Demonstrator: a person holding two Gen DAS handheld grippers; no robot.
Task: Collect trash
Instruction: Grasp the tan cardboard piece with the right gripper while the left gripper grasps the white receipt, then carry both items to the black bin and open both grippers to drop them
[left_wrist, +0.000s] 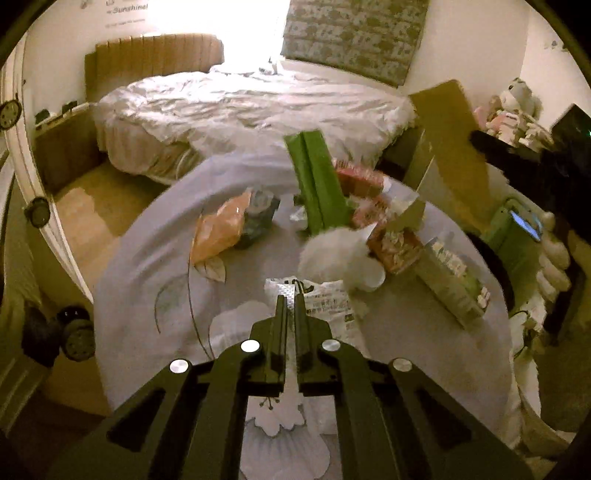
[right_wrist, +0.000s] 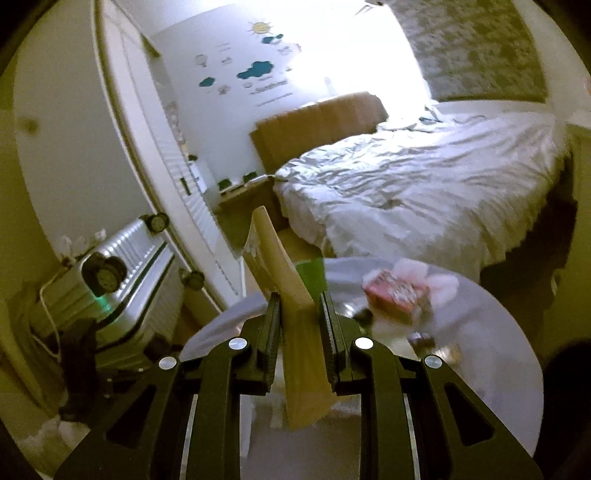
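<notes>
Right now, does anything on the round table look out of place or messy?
Yes. Trash litters the round table: an orange bag, crumpled white tissue and a green box propped at a tilt among red cartons.

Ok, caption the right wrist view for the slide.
Right gripper jaws clamp a flat cardboard piece above the round table, with the bed behind.

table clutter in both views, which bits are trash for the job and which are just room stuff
Job:
- white printed wrapper, pinched by the left gripper
- cardboard piece, clamped in the right gripper
- orange bag
- green box
- red snack packet

Just lying about:
- bed
- suitcase
- plush toys
</notes>
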